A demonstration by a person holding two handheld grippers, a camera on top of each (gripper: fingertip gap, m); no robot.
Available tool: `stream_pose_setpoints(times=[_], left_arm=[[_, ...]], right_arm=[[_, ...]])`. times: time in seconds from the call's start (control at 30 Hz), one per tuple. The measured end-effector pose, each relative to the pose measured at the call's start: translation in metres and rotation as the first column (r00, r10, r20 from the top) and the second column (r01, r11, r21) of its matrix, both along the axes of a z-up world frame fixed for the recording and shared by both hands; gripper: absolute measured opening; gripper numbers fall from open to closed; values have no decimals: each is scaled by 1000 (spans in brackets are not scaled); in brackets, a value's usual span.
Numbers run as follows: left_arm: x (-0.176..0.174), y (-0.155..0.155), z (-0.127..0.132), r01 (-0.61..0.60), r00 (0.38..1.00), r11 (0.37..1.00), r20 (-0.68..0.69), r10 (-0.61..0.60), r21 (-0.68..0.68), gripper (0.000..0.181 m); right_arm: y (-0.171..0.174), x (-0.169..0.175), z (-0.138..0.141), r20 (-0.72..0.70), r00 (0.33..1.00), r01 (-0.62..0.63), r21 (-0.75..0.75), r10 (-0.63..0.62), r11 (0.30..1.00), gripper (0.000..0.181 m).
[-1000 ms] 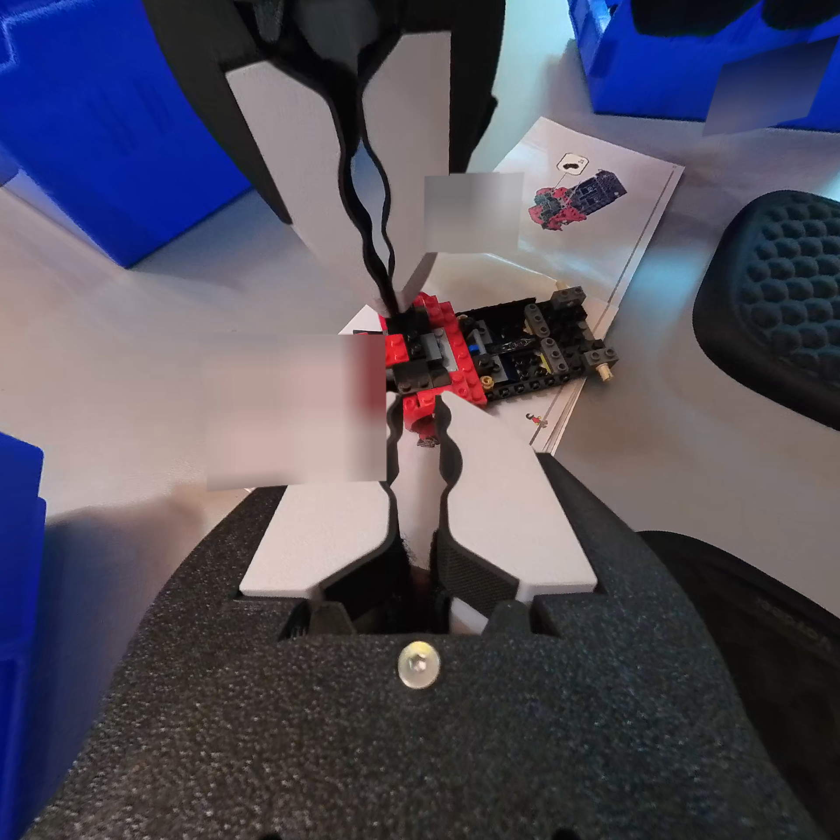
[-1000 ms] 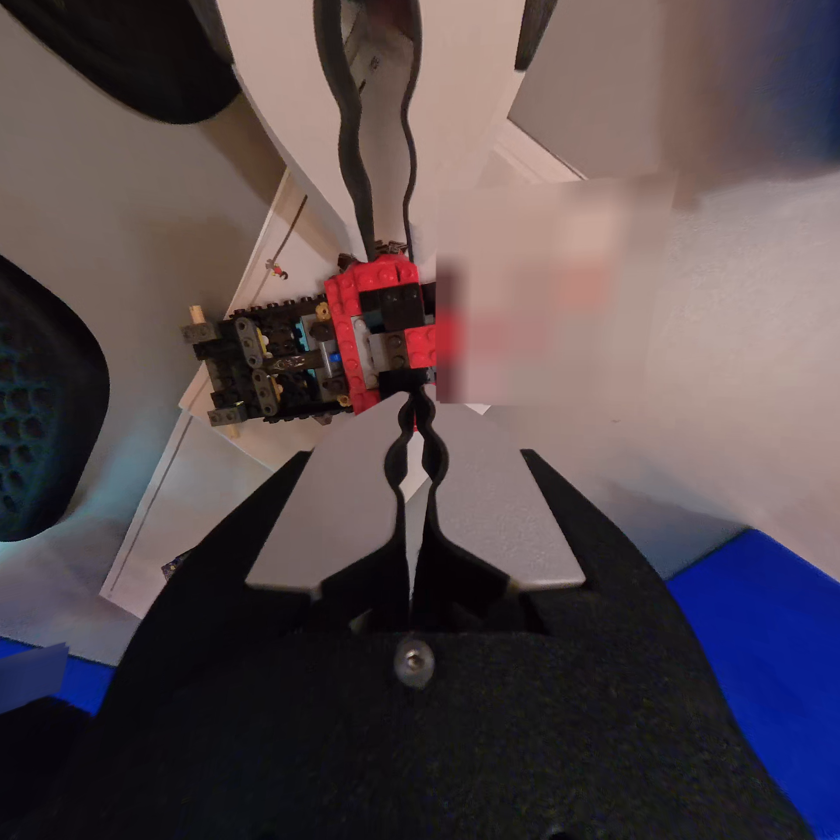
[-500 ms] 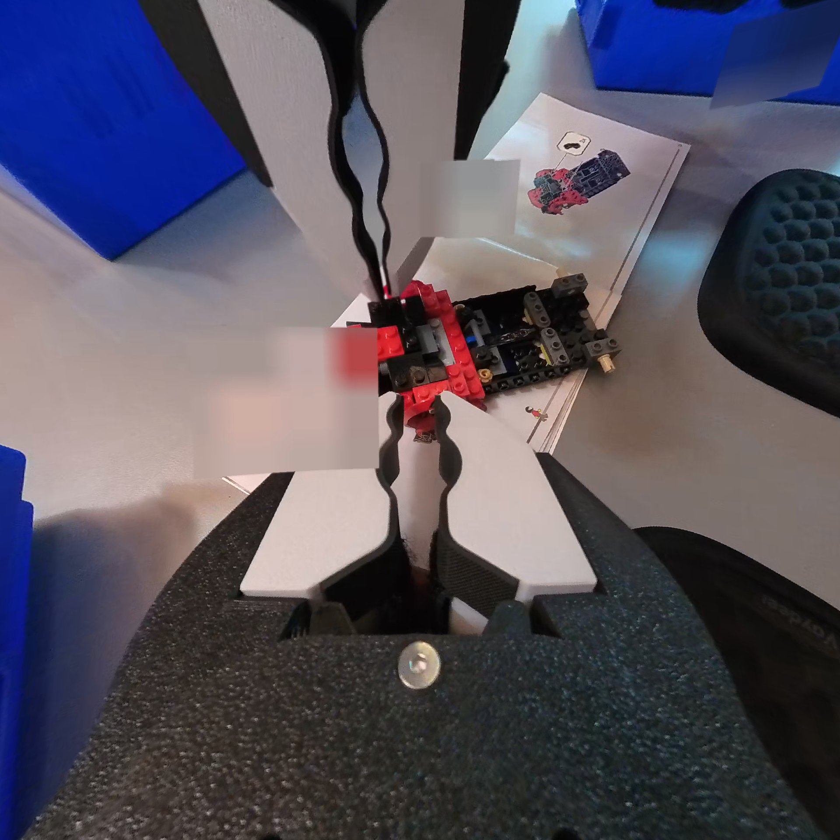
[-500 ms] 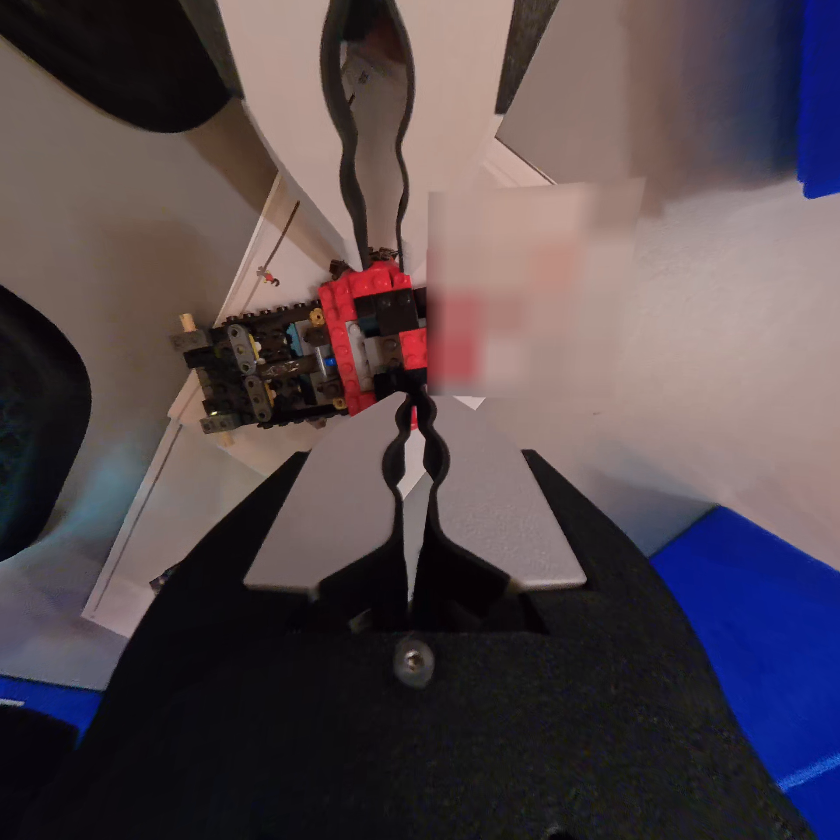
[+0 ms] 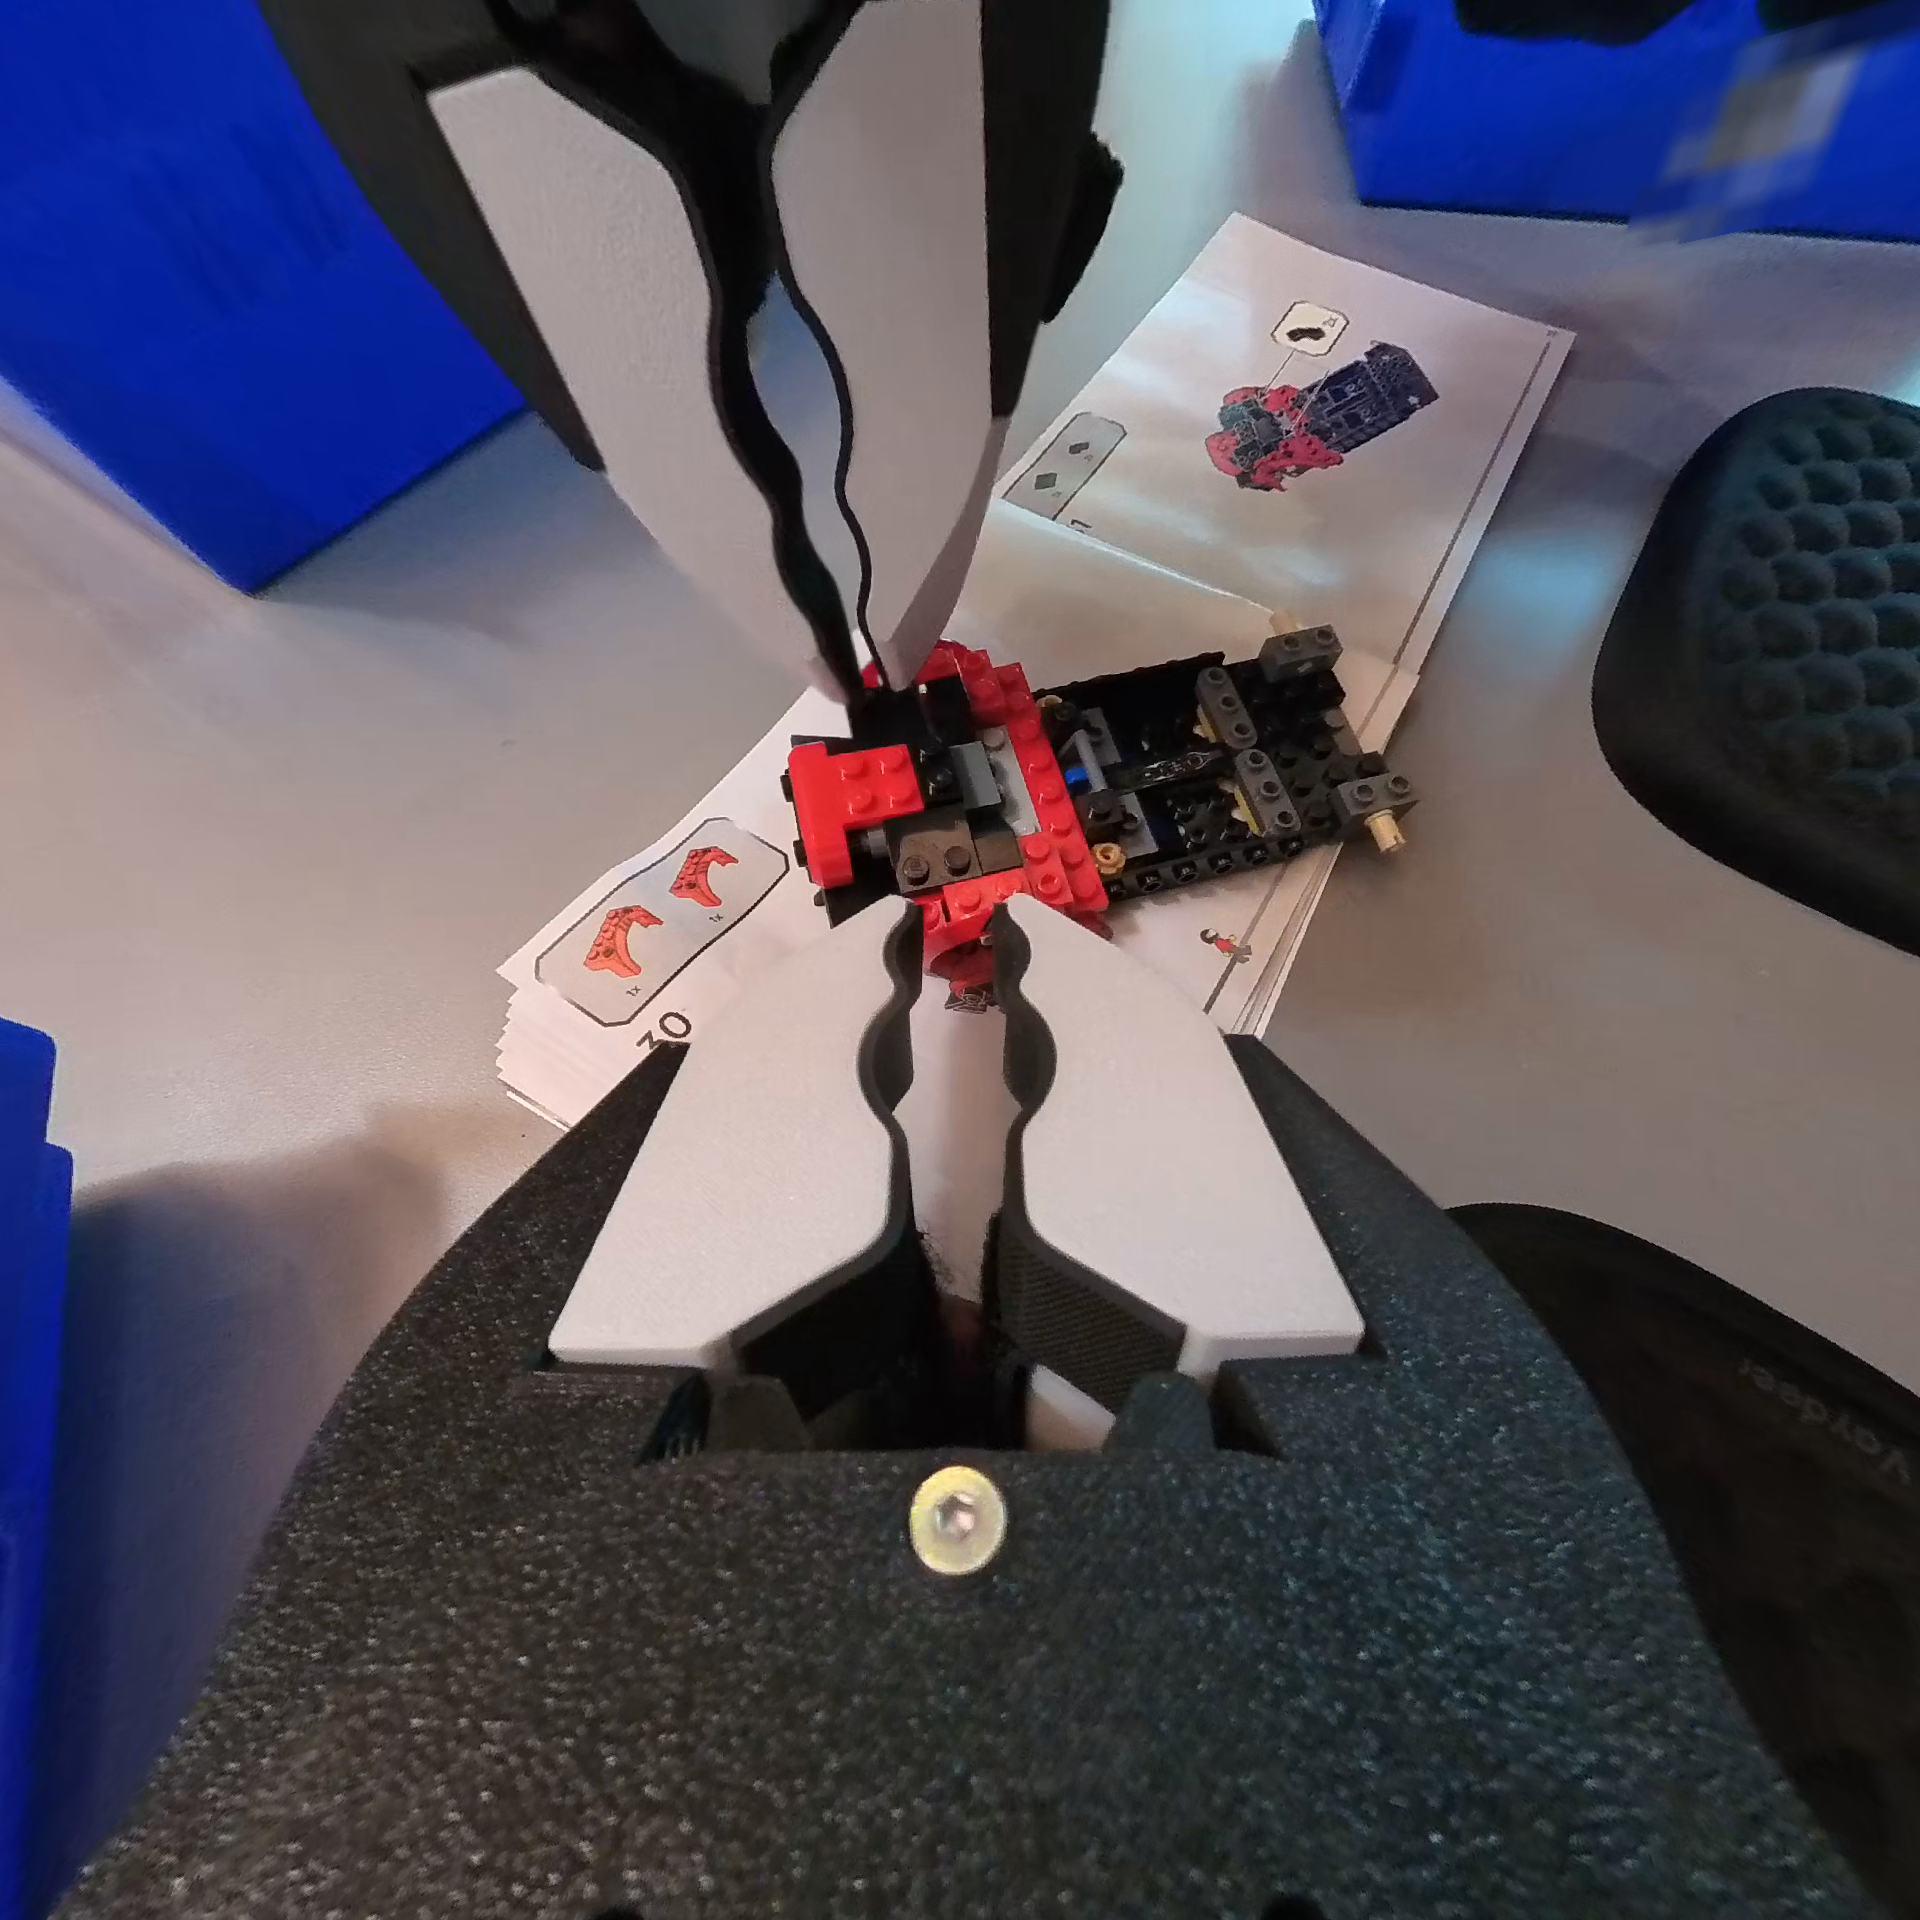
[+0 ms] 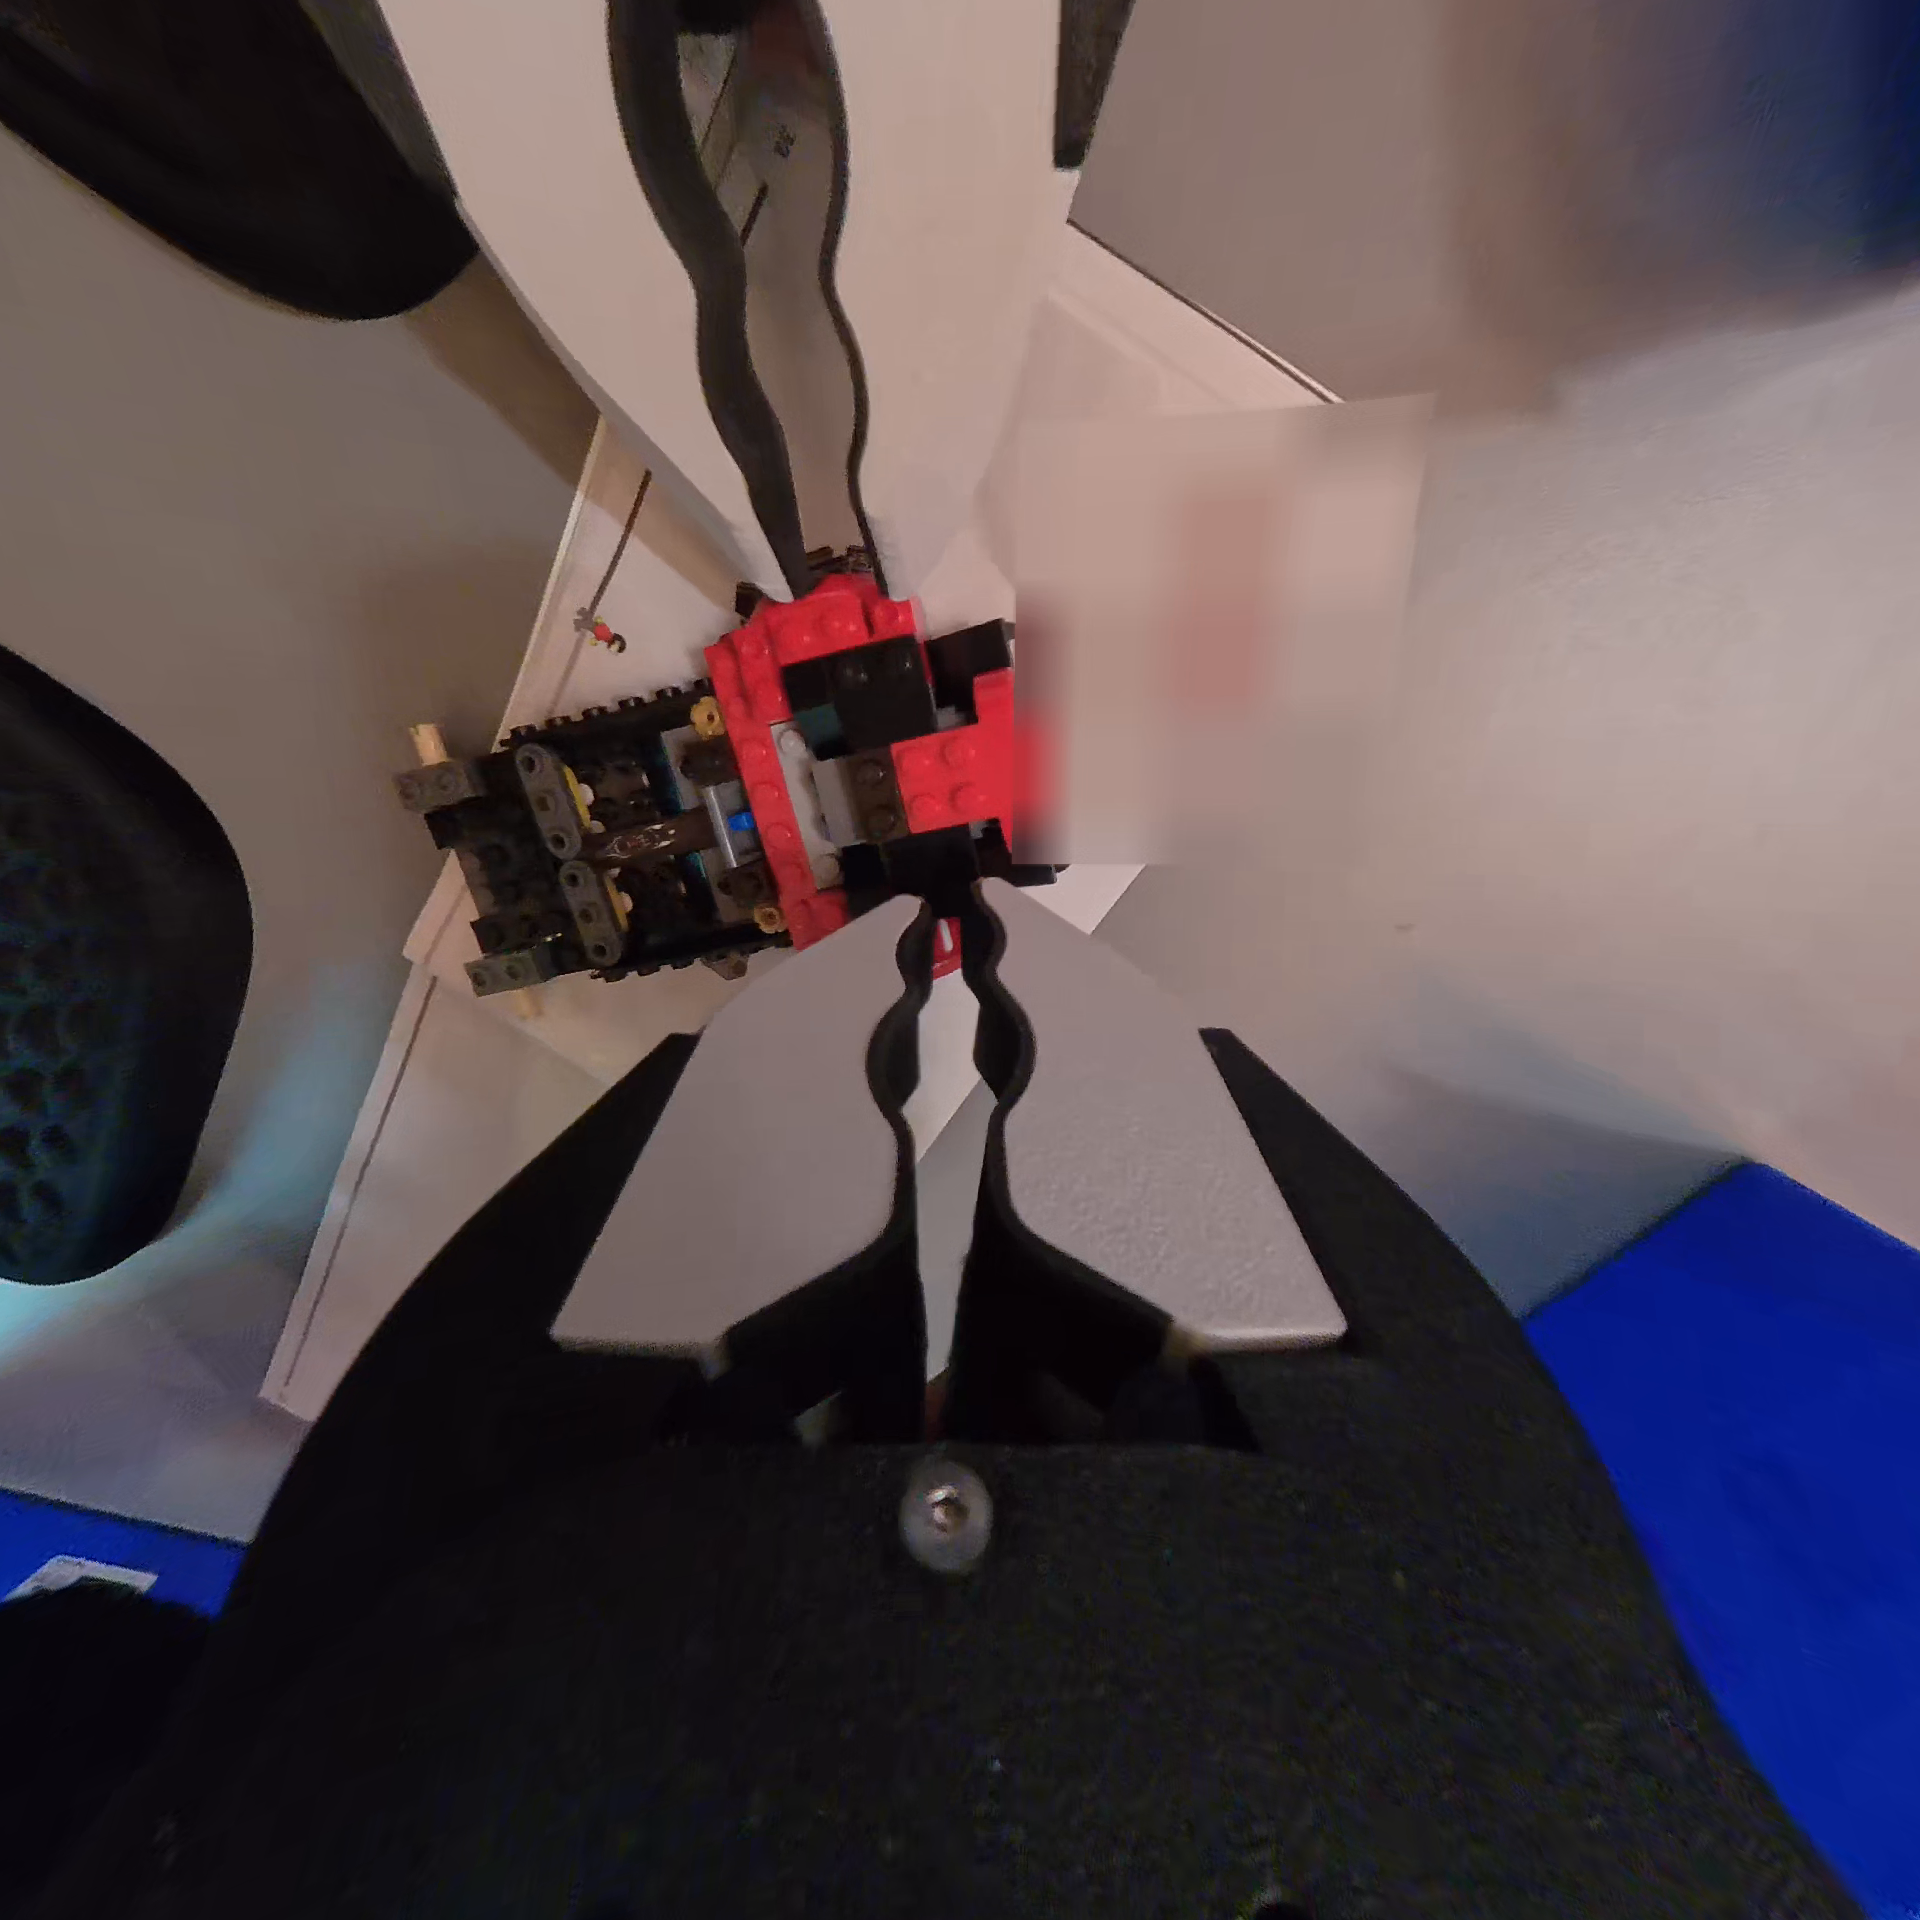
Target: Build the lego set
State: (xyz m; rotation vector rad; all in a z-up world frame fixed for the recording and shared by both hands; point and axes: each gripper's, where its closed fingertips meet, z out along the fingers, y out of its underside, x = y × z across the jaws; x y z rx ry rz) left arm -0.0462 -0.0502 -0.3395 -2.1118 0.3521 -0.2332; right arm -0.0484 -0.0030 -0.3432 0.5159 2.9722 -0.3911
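The lego model [image 5: 1039, 810] is a red and black car chassis lying on the open instruction booklet [image 5: 1299, 488]. My left gripper [image 5: 951, 920] is shut on the red part at the model's near side. My right gripper [image 5: 860, 675] comes in from the top of the left wrist view and pinches a black piece [image 5: 894, 717] at the model's far side. In the right wrist view the model [image 6: 790, 769] lies between my right gripper [image 6: 943, 920], shut on the black piece [image 6: 930, 862], and my left gripper [image 6: 831, 566] opposite it.
Blue bins stand at the left [image 5: 208, 312] and at the back right [image 5: 1610, 104]; another shows in the right wrist view [image 6: 1745, 1403]. A black dimpled pad [image 5: 1787, 644] lies right of the booklet. The white table [image 5: 312, 779] is bare left of the model. The gap from one gripper's tips to the other's is roughly 5 cm.
Both grippers stay clamped on the model from opposite sides. The model and booklet shift only slightly in both views.
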Motion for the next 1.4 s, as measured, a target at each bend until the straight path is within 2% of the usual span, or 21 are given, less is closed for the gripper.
stream_pose_setpoints(times=[0.57, 0.9, 1.4], left_arm=[[0, 0, 0, 1, 1000, 1000, 1, -1, 0, 12], [1, 0, 0, 5, 1000, 1000, 7, -5, -4, 12], [1, 0, 0, 11, 1000, 1000, 14, -11, -7, 12]], right_arm=[[-3, 4, 0, 14, 1000, -7, 12, 6, 1000, 0], [-3, 5, -1, -96, 995, 7, 39, -3, 999, 0], [-3, 5, -2, -110, 994, 15, 137, 0, 990, 0]])
